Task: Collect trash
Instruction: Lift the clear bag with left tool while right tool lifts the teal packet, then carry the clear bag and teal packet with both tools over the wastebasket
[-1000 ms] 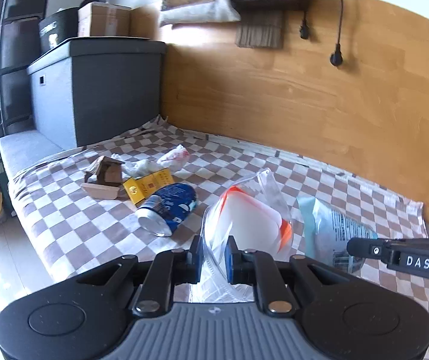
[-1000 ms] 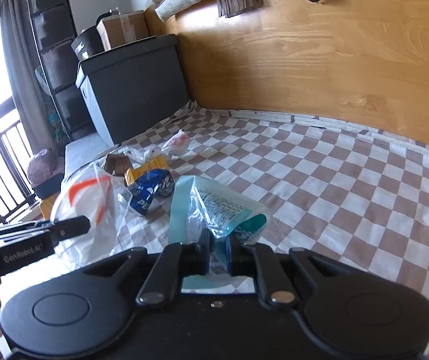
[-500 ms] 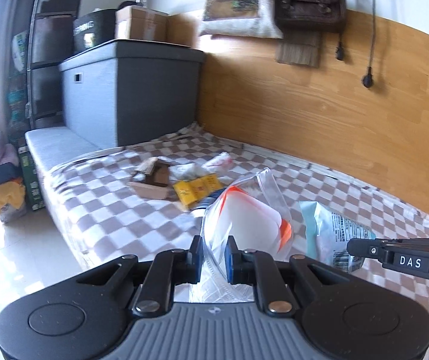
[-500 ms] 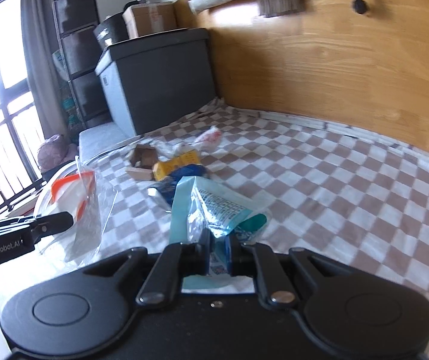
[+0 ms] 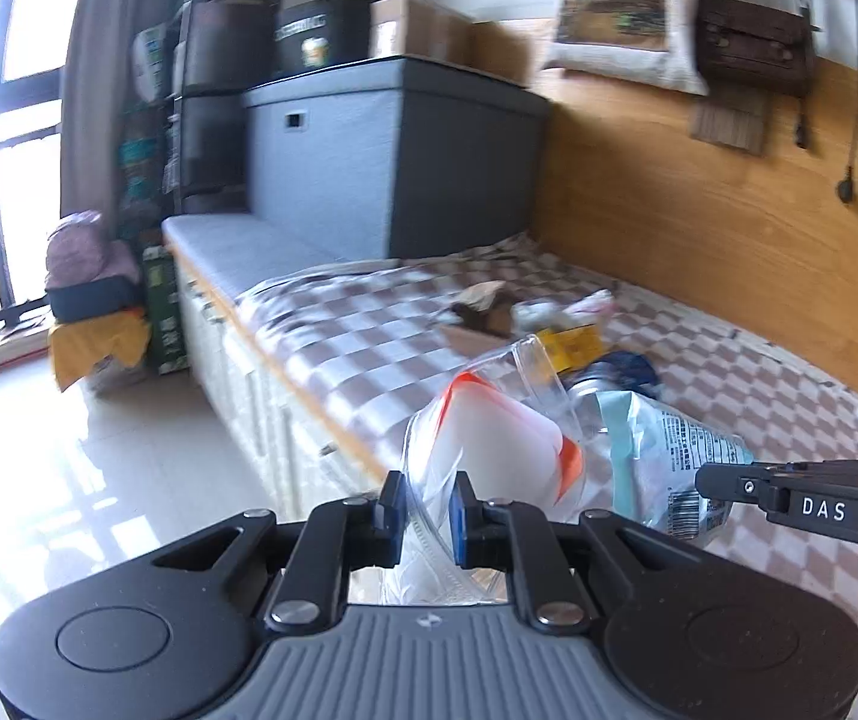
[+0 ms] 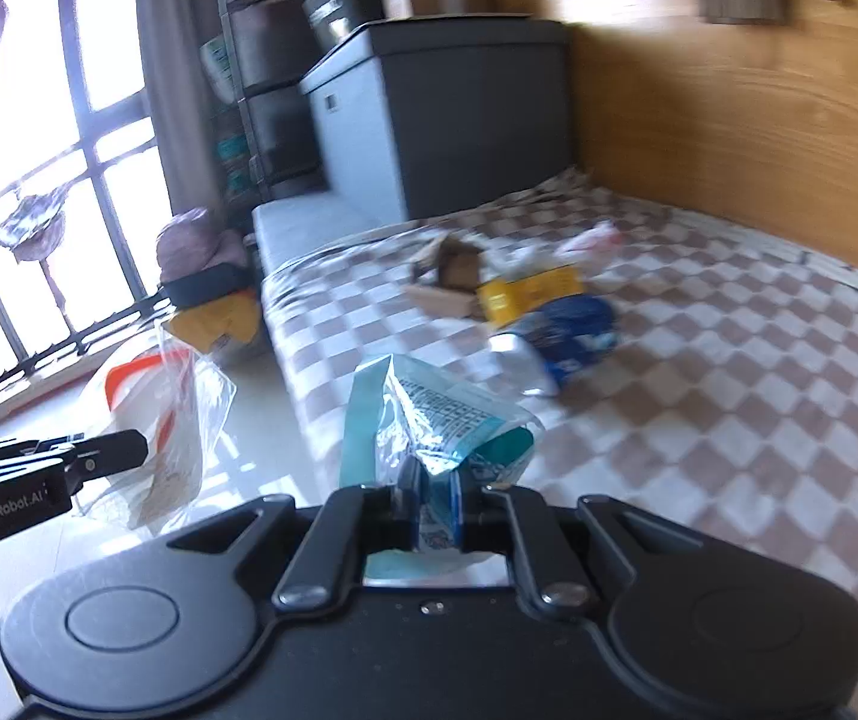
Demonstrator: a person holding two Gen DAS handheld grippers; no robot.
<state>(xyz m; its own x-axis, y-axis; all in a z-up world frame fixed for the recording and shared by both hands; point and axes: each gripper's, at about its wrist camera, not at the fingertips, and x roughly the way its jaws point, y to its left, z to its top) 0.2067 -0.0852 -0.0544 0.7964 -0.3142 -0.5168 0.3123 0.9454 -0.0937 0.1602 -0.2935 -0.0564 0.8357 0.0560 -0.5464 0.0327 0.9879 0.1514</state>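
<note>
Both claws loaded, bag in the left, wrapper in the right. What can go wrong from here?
1. The left claw pinches only a thin edge of the clear bag; the slick plastic may slip out.
2. The bag's mouth looks only partly open, so the teal wrapper in the right claw may miss it and drop.
3. The blue can, yellow packet and cardboard scraps on the checked cloth may be left behind.

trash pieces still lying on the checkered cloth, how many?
4 clear: brown cardboard scrap, yellow packet, blue can, white-pink wrapper. A clear wrapper behind the packet may be a fifth; blurred.
</note>
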